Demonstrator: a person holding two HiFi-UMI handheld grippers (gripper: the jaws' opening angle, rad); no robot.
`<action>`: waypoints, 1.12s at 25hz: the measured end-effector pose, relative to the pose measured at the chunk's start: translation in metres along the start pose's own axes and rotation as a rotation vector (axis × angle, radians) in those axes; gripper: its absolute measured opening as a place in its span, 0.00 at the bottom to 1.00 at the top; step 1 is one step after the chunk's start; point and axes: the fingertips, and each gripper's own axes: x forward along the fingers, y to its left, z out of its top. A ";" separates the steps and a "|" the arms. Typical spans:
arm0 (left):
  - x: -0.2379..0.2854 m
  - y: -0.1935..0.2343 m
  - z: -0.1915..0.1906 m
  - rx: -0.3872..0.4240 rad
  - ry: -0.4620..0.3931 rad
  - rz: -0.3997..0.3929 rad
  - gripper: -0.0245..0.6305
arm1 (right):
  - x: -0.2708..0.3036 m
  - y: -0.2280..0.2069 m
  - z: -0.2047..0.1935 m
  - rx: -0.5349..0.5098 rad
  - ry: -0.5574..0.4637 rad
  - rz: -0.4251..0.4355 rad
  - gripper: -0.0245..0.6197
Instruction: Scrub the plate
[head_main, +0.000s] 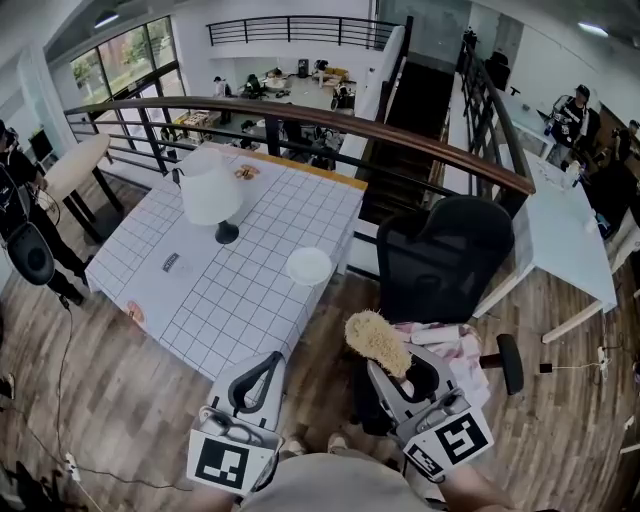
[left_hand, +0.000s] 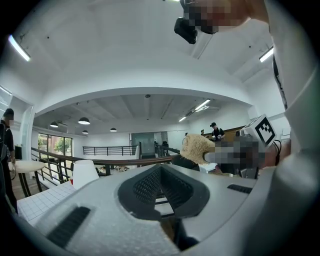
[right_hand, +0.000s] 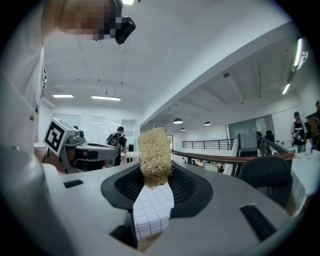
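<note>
The right gripper is pinching a tan fibrous scrubber between its jaws, holding it up over the seat of a black office chair. The left gripper is hanging just off the near edge of the grid-cloth table, its jaws pressed together with nothing between them. The white plate is lying on the table close to its right edge, well apart from both grippers. A white lamp-shaped object on a black foot is standing farther back, and bare cloth is lying open to the plate's left. The chair is crowding the table's right side, and a wooden-railed balustrade is curving behind the table.
</note>
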 end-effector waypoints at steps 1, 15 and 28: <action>0.003 -0.002 -0.001 -0.001 0.004 0.002 0.06 | -0.002 -0.003 0.000 0.001 -0.001 0.002 0.25; 0.035 -0.048 -0.007 0.014 0.012 0.028 0.06 | -0.036 -0.041 -0.013 -0.016 -0.009 0.014 0.25; 0.042 -0.022 -0.009 -0.022 0.001 0.087 0.06 | -0.016 -0.050 -0.022 -0.014 0.003 0.043 0.25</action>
